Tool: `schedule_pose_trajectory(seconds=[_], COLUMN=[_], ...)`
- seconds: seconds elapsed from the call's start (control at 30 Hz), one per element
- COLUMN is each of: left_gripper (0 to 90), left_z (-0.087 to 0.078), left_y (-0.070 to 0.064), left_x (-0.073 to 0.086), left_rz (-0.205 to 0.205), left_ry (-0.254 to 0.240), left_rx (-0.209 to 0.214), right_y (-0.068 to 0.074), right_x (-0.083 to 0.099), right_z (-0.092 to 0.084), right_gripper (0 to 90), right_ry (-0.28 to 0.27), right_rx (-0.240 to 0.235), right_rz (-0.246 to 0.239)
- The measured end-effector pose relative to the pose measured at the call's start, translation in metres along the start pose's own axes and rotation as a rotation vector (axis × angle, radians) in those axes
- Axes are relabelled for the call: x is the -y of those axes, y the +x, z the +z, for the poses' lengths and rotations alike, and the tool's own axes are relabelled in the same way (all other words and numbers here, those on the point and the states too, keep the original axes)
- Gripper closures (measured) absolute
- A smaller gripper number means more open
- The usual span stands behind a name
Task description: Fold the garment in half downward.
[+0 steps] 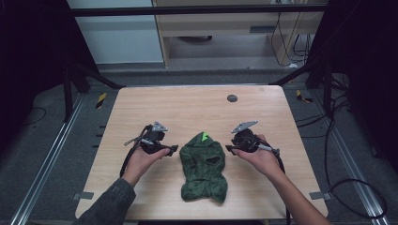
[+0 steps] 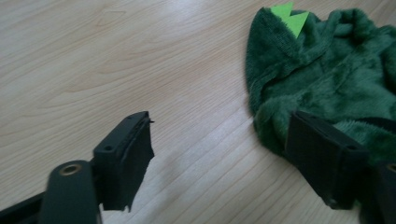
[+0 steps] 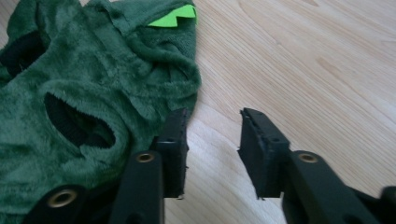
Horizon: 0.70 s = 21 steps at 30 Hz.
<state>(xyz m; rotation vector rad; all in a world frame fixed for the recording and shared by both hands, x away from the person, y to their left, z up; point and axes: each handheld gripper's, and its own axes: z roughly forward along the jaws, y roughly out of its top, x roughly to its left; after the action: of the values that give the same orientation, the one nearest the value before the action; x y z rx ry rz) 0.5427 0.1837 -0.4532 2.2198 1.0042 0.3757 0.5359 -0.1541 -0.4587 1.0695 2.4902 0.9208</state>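
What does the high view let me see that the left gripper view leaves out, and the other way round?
The high view alone takes in the whole wooden table, both hands, the right gripper, a dark round disc near the table's far edge, and the floor and cables around it. The left gripper view alone gives the close look: the left gripper with its jaws wide apart, one resting against the fleece edge. Both share the green fleece garment with its bright green spikes and the wood grain.
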Motion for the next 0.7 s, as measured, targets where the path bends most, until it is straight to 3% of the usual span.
schedule_pose_trajectory(seconds=[0.1, 0.27, 0.4, 0.5, 0.7], left_gripper=[31.7, 38.6, 38.7, 36.5, 32.1], left_z=[0.005, 0.012, 0.021, 0.026, 0.038], left_y=[0.000, 0.002, -0.001, -0.005, -0.009], left_x=[-0.006, -0.012, -0.013, -0.013, -0.014], left_rz=[0.018, 0.006, 0.013, 0.047, 0.043], left_ry=[0.025, 0.034, 0.046, 0.055, 0.062], left_rx=[0.008, 0.046, 0.054, 0.043, 0.054], right_y=[-0.002, -0.003, -0.003, -0.002, 0.002], right_x=[-0.005, -0.008, -0.009, -0.012, -0.019], right_z=[0.005, 0.015, 0.022, 0.029, 0.043], right_gripper=[71.4, 75.5, 70.4, 62.7, 52.5], right_ry=[-0.006, 0.007, 0.010, 0.001, 0.006], right_rx=[-0.032, -0.061, -0.070, -0.085, -0.105], right_rz=[-0.012, 0.001, 0.008, 0.038, 0.055])
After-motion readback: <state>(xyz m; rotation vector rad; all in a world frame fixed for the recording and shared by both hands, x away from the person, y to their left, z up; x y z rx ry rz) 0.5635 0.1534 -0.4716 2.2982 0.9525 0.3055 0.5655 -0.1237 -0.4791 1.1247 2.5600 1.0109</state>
